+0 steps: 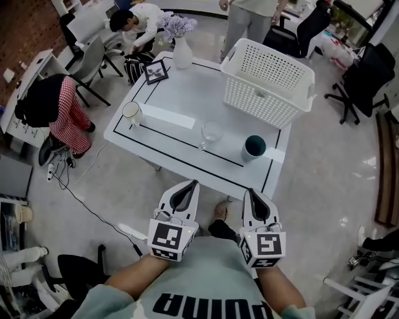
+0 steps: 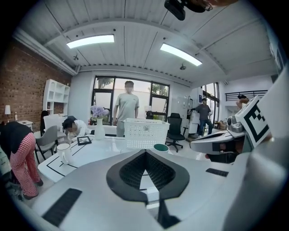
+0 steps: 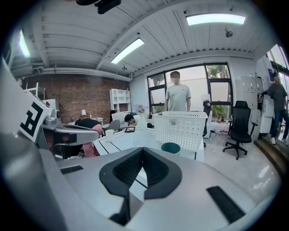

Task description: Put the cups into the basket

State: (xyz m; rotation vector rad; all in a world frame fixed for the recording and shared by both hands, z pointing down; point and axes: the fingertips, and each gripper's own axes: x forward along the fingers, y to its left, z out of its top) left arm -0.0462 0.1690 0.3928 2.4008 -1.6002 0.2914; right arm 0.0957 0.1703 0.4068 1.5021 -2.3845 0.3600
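On the white table [image 1: 187, 93] a white mug [image 1: 131, 113] stands at the left, a clear glass [image 1: 211, 132] in the middle and a teal cup [image 1: 254, 147] at the right near the front edge. The white perforated basket [image 1: 268, 81] sits at the table's far right. My left gripper [image 1: 192, 184] and right gripper [image 1: 250, 192] hover side by side just short of the front edge, both shut with nothing in them. The left gripper view shows the mug [image 2: 63, 152], teal cup [image 2: 160, 147] and basket [image 2: 143, 133] ahead. The right gripper view shows the teal cup [image 3: 171, 148] before the basket [image 3: 180, 128].
A vase of purple flowers [image 1: 182, 50] and a small picture frame [image 1: 156, 71] stand at the table's far left. A person [image 1: 249, 19] stands behind the table, and another [image 1: 134, 22] bends over at the far left. Office chairs [image 1: 361, 81] stand to the right.
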